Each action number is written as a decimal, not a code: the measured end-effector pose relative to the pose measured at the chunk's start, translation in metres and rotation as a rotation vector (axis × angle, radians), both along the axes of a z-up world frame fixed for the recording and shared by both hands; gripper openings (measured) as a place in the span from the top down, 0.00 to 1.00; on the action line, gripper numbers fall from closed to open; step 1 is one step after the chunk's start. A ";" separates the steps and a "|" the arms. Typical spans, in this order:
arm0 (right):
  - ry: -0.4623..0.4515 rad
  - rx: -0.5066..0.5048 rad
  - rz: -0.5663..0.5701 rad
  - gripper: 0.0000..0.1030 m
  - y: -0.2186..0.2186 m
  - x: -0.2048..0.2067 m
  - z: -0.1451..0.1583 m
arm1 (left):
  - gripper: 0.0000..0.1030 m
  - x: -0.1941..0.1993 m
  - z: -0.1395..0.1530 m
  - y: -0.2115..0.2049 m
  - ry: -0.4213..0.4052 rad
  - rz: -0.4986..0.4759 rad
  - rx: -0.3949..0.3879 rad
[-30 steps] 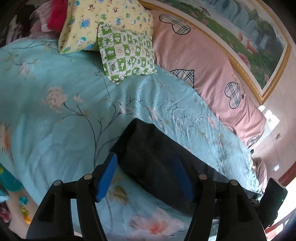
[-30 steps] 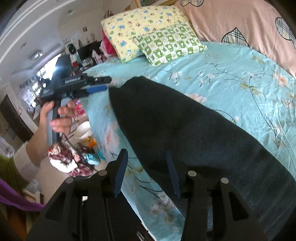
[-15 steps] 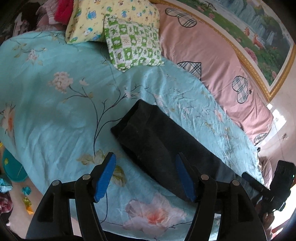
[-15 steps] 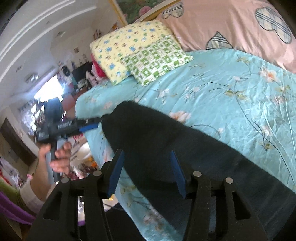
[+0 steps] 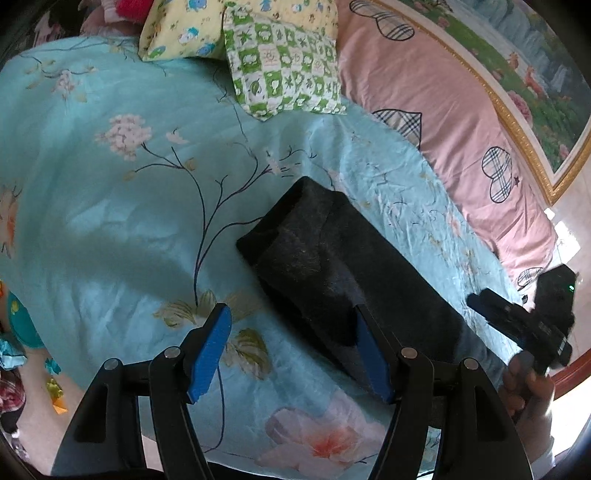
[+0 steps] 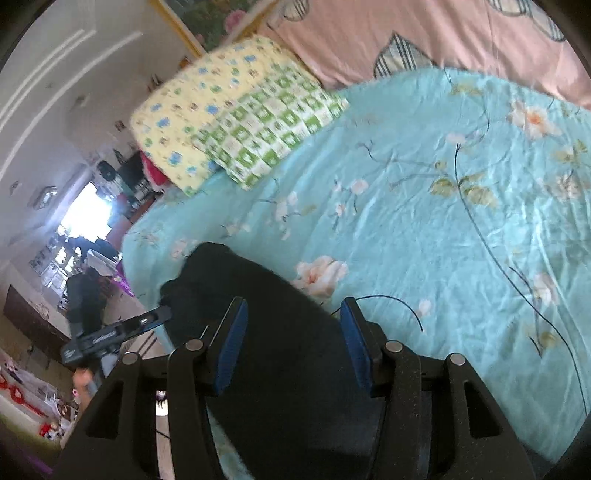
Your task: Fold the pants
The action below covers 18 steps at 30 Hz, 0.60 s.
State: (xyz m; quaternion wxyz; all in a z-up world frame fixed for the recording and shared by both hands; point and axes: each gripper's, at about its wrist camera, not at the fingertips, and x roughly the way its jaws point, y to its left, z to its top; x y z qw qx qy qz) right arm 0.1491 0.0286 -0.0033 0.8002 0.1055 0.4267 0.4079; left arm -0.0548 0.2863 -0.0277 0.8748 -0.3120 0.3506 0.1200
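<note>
The left gripper (image 5: 291, 347) hangs above the bed with its blue-padded jaws spread wide and nothing pinched between them; the left pad (image 5: 208, 350) shows against bare sheet, while the right pad (image 5: 369, 356) shows against the near edge of the dark charcoal, felt-like folded pants (image 5: 332, 258). Those pants lie flat just ahead and to the right of this gripper, a long band running from a squared end in front of it away to its lower right. Under them spreads the turquoise floral bedsheet (image 5: 129, 206), reaching out on all sides. Farther ahead rests a green-and-white checked pillow (image 5: 284, 70), with a yellow cartoon-print pillow (image 5: 184, 29) behind it, and to the far right a pink quilt with plaid hearts (image 5: 424, 99) lies along a gold-framed landscape picture (image 5: 535, 74). At the far right the right gripper (image 5: 480, 301) is in view, with a hand (image 5: 528, 387) below it. The right gripper (image 6: 291, 343) also has its jaws apart; the pants (image 6: 266, 317) show between and below its pads, though no pad is seen pressing on the cloth. To its lower left the left gripper (image 6: 162, 318) shows beside the pants' far end.
</note>
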 end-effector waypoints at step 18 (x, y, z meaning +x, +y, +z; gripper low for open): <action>-0.004 -0.313 0.134 0.48 0.015 0.002 -0.038 | 0.38 0.037 -0.016 -0.002 0.033 -0.042 0.058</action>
